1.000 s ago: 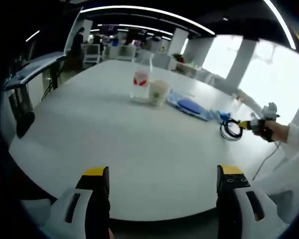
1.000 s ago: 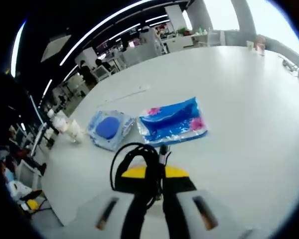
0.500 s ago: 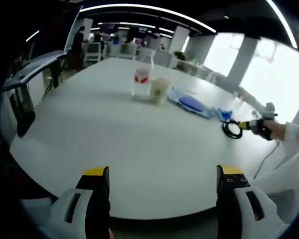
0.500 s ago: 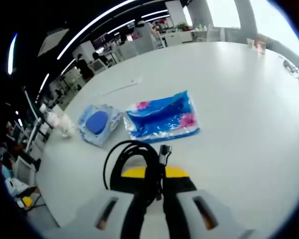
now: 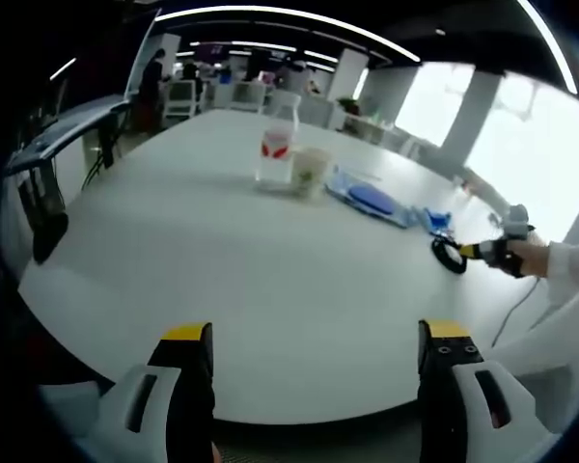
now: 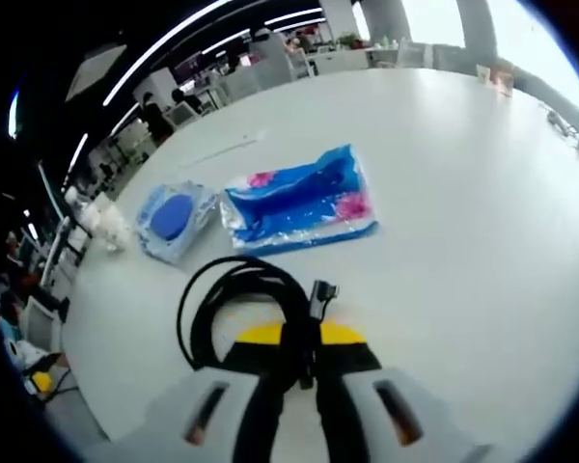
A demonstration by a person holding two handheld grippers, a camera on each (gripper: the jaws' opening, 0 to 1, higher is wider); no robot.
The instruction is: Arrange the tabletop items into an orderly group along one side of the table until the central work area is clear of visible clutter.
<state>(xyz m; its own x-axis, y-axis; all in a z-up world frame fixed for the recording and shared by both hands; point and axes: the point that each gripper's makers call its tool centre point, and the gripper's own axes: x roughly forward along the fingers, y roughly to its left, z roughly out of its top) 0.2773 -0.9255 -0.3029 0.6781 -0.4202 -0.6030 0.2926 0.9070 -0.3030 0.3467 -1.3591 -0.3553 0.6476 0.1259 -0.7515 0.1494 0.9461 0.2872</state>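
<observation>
Your right tongs (image 6: 299, 345) pinch the coiled black cable (image 6: 239, 307) to bring it beside the blue packets (image 6: 299, 201); your left tongs (image 5: 309, 340) sit open and idle.

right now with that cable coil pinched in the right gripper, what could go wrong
The right gripper pinches only one edge of the black cable coil, so the loops may sag, unwind or slip free. Its loose plug end could snag the blue patterned packet lying close ahead.
</observation>
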